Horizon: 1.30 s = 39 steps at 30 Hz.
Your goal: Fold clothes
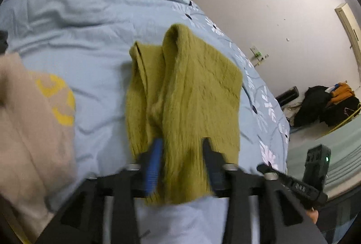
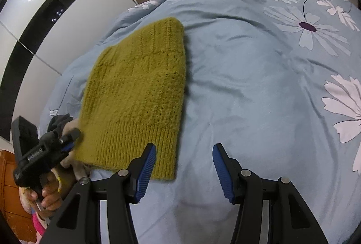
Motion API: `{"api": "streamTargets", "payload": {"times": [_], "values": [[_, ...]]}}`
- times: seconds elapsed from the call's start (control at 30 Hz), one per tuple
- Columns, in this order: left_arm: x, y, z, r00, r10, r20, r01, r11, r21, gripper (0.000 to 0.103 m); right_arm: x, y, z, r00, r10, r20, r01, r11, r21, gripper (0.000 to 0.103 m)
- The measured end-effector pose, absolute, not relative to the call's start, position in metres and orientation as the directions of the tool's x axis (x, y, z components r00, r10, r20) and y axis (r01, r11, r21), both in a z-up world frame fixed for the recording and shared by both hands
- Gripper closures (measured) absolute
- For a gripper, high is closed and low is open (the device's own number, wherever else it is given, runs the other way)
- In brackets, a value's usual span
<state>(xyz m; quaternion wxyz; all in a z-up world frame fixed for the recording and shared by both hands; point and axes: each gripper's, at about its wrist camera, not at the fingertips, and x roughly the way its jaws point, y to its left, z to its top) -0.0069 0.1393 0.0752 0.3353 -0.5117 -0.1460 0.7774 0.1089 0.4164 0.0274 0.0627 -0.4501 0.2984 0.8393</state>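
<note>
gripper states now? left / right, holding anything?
Left gripper: jaws apart, olive knit sweater lying between them; whether it's gripped cannot be told.
Right gripper: open, holding nothing, beside the sweater's ribbed hem.

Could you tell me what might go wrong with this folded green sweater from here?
The left gripper has its jaws astride the green sweater, whose top layers are bunched; pulling may undo the fold. The right gripper is open beside the hem, so nothing steadies that side. The beige garment lies close and could get dragged in.
</note>
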Motion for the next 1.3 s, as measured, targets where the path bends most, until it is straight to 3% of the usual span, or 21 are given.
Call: {"api": "streamTargets", "payload": {"times": [0.23, 0.37, 0.57, 0.7, 0.87, 0.93, 1.1, 1.23, 1.3], "values": [[-0.039, 0.154, 0.058, -0.208, 0.673, -0.710, -0.326, -0.732, -0.599, 0.051, 0.113, 0.416, 0.019, -0.589, -0.199, -0.783, -0.370, -0.795, 0.481, 0.047], [-0.038, 0.165, 0.062, -0.243, 0.638, -0.730, -0.348, -0.760, -0.549, 0.074, 0.114, 0.417, 0.012, -0.587, -0.214, -0.781, -0.375, -0.783, 0.496, 0.047], [-0.013, 0.177, 0.094, -0.341, 0.605, -0.719, -0.441, -0.779, -0.447, 0.084, 0.116, 0.414, 0.010, -0.581, -0.222, -0.783, -0.376, -0.779, 0.501, 0.047], [0.000, 0.156, 0.115, -0.349, 0.697, -0.627, -0.439, -0.712, -0.548, 0.084, 0.120, 0.415, 0.012, -0.591, -0.225, -0.774, -0.364, -0.782, 0.506, 0.047], [-0.013, 0.139, 0.060, -0.298, 0.584, -0.755, -0.317, -0.807, -0.498, 0.084, 0.119, 0.414, 0.009, -0.595, -0.253, -0.763, -0.348, -0.775, 0.528, 0.047], [-0.021, 0.130, 0.049, -0.278, 0.622, -0.732, -0.273, -0.782, -0.561, 0.084, 0.116, 0.412, 0.005, -0.592, -0.274, -0.757, -0.337, -0.770, 0.542, 0.047], [-0.029, 0.133, 0.055, -0.257, 0.643, -0.721, -0.297, -0.763, -0.574, 0.081, 0.106, 0.404, -0.001, -0.589, -0.345, -0.731, -0.289, -0.755, 0.589, 0.041], [-0.032, 0.127, 0.049, -0.228, 0.670, -0.707, -0.265, -0.741, -0.617, 0.069, 0.093, 0.407, -0.012, -0.593, -0.397, -0.701, -0.276, -0.718, 0.639, 0.037], [-0.031, 0.121, 0.047, -0.216, 0.689, -0.692, -0.245, -0.724, -0.645, 0.067, 0.087, 0.409, -0.017, -0.587, -0.432, -0.684, -0.268, -0.694, 0.669, 0.036]]}}
